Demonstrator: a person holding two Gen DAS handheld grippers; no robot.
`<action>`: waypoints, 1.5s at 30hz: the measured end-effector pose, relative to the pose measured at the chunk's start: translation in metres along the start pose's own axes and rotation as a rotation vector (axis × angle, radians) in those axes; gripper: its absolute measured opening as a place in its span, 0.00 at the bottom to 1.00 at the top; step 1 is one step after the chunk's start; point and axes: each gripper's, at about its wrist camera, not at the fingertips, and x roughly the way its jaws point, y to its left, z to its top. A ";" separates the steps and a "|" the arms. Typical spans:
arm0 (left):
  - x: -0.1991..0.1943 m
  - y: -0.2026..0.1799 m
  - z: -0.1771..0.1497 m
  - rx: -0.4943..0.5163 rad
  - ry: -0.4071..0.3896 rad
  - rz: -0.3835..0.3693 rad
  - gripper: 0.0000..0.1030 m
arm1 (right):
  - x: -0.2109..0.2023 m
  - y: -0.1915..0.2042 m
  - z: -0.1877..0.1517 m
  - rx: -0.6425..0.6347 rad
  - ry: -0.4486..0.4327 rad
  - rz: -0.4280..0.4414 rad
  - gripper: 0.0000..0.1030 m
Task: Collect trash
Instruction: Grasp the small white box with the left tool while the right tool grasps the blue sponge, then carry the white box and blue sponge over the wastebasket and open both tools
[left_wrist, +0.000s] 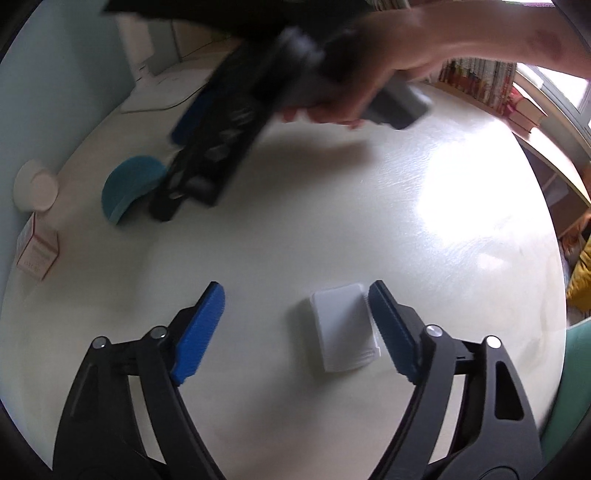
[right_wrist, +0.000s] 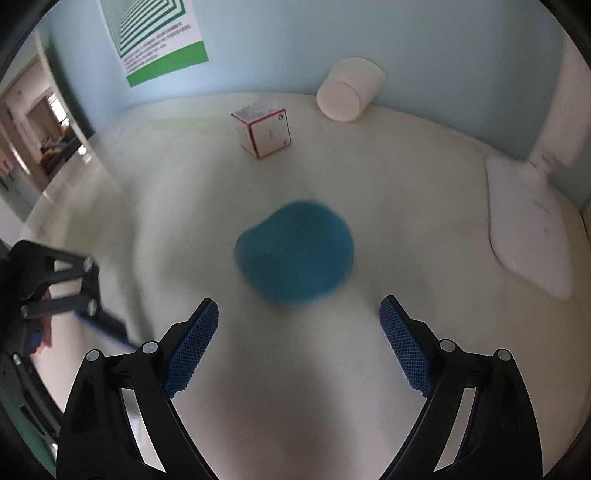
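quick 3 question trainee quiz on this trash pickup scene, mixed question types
1. True or false: the left gripper is shut on the flat white plastic lid.
2. Which item lies ahead of the open right gripper? A) round teal sponge B) small white cardboard box with red edges C) tipped white paper cup
3. Fill in: the cup lies on its ____ near the pale blue wall.

Key: 1 false; 2 A; 3 side.
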 end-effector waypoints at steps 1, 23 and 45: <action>0.000 0.000 0.001 0.006 -0.004 -0.004 0.69 | 0.002 -0.001 0.003 -0.006 -0.001 -0.001 0.86; -0.018 0.021 -0.002 -0.097 -0.064 0.003 0.65 | 0.010 -0.003 0.017 -0.022 -0.040 -0.012 0.67; -0.010 0.012 -0.009 -0.058 -0.011 -0.018 0.42 | 0.003 -0.003 0.011 0.022 -0.063 0.001 0.65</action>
